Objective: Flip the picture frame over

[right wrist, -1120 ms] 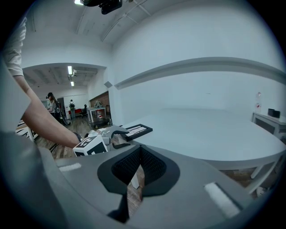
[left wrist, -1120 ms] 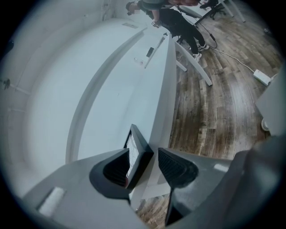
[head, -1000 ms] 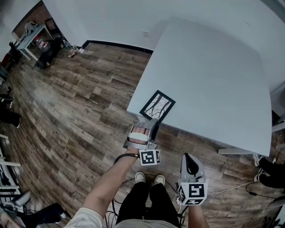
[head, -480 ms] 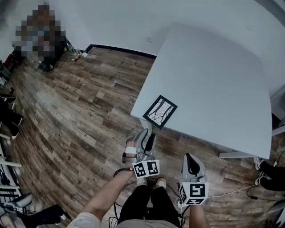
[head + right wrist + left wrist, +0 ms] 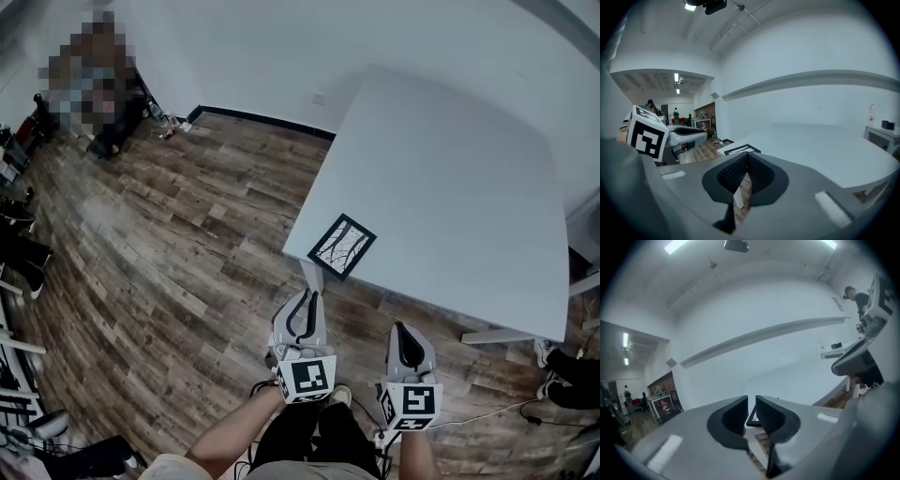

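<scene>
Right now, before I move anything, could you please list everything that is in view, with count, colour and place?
table: one, white, right half of the head view
picture frame: one, black rim, white picture with dark branches facing up, flat on the table's near left corner
floor: brown wood planks, left and below
clutter: several dark pieces, far left by the wall, too small to name
cable: one, white, on the floor at lower right
left gripper: grey, below the frame, jaws slightly apart, empty
right gripper: grey, beside it, jaws together, empty
forearm: one, bare, bottom left
</scene>
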Motion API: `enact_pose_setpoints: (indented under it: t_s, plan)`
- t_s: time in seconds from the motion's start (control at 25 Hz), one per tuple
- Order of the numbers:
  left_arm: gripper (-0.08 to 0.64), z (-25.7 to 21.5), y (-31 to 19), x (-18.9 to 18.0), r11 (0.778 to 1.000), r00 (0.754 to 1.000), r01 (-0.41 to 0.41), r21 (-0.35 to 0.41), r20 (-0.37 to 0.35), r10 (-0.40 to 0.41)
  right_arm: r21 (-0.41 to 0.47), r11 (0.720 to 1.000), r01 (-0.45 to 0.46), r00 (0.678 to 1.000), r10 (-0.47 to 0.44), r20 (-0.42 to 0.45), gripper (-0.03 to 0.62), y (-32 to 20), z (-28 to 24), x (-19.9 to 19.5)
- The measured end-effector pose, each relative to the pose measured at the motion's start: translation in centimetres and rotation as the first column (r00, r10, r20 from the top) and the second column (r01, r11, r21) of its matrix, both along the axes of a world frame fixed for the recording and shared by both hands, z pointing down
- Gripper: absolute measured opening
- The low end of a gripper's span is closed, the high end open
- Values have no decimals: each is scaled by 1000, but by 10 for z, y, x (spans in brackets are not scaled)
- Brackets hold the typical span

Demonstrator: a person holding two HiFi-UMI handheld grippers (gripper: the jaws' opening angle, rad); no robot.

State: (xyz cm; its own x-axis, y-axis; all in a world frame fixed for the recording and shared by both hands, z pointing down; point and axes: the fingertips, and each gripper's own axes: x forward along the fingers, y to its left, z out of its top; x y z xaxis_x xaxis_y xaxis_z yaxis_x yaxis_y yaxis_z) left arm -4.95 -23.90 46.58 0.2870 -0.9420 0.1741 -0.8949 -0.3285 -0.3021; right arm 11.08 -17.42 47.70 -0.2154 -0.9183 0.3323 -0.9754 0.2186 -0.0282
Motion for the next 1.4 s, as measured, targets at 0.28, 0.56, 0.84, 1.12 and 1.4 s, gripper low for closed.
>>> enact_pose_setpoints:
  t_s: [0.28,0.56,0.84,1.12,1.4]
  plan:
    - [44,-32,23,-6,1000,997,13,15,-79,-11,47,999,8,1000,-8,-2,25,-1,-26,-6]
    - [8,-67,41,-17,999,985,16,28,-172,-11,104,994,17,1000,-17,0,25,3,-52,-11]
    - [8,-91,48,-22,1000,971,8,13,-241,-5,145,989,9,1000,-9,-1,25,8,-71,-7]
    - [8,-83,49,-27,1000,970,-5,-24,-242,-1,170,985,7,1000,-5,-15,23,12,-81,-10]
    - [8,-82,52,-31,1000,970,-14,-28,-244,7,189,982,2,1000,3,-22,23,10,-89,-7]
